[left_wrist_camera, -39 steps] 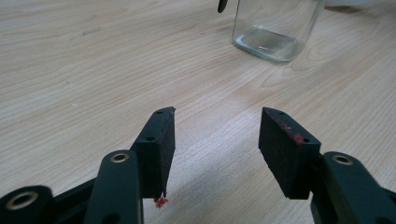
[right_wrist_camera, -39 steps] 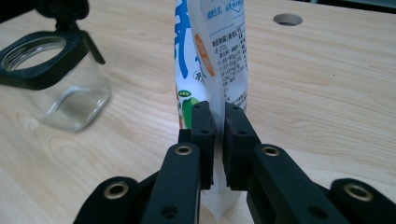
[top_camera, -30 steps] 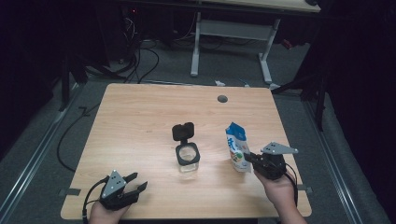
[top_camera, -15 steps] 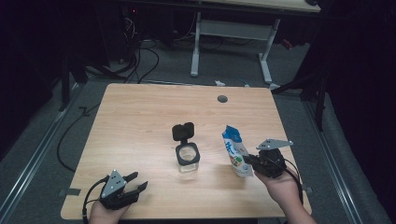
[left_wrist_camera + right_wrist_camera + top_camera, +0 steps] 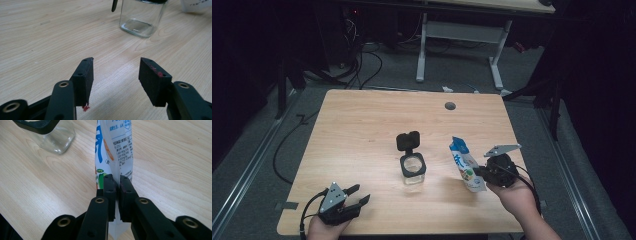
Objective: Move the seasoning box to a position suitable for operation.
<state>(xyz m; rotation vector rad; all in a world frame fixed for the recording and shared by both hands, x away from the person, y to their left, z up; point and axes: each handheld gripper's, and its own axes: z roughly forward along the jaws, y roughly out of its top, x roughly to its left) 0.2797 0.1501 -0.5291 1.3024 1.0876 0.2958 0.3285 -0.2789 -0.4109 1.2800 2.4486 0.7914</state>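
Claw on the right [image 5: 480, 173] is clamped on the lower edge of a white and blue pouch [image 5: 464, 165], its jaws having just closed further on it, likely so the top can tip toward the open glass jar [image 5: 413, 169] at its nine o'clock. Left claw [image 5: 357, 195] rests open and empty at the surface's [image 5: 362, 125] seven o'clock, well clear.

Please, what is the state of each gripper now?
Left gripper: open, holding nothing.
Right gripper: closed on the white pouch.
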